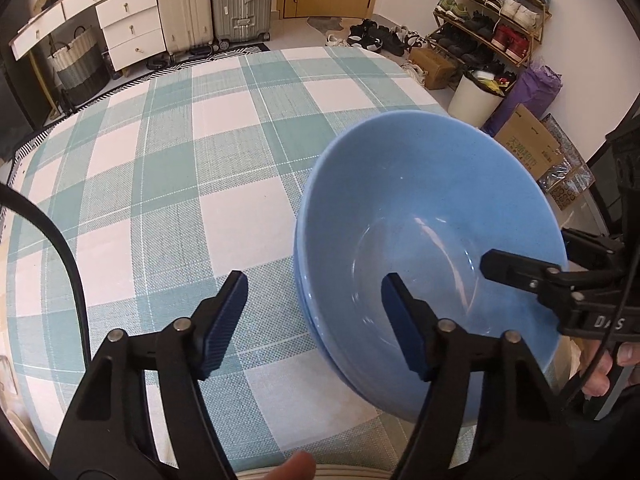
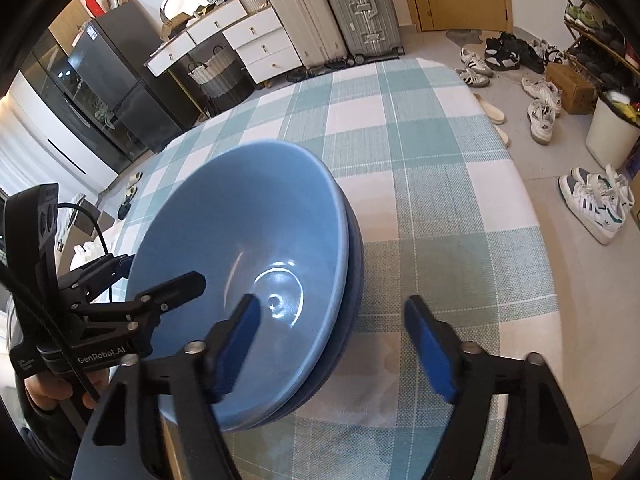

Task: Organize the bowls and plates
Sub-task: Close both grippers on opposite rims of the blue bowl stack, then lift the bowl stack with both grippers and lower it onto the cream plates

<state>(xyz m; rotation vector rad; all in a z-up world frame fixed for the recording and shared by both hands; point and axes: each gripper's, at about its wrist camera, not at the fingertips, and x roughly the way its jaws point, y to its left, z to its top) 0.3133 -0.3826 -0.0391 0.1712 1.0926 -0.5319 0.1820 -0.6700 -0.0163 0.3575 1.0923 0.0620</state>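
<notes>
Checked teal-and-white cloth covers the desk (image 1: 208, 168), with suitcases (image 1: 208, 0), a white drawer unit (image 1: 128, 24) and a shoe rack (image 1: 496, 12) standing on the floor beyond its far edge. Two blue bowls (image 1: 424, 240) sit nested on the cloth, the lighter one inside a slightly darker one whose rim shows just beneath.

From the left wrist view, the left hand-held gripper (image 1: 316, 320) is spread wide with nothing between its blue pads; its right finger hangs over the bowls' near rim while its left finger is over bare cloth. The right hand-held gripper (image 2: 332, 344) is likewise spread wide and holds nothing: its left finger reaches over the bowls' hollow, its right finger over the cloth beside them. Each gripper sees the other reaching in over the bowls' opposite rim.
</notes>
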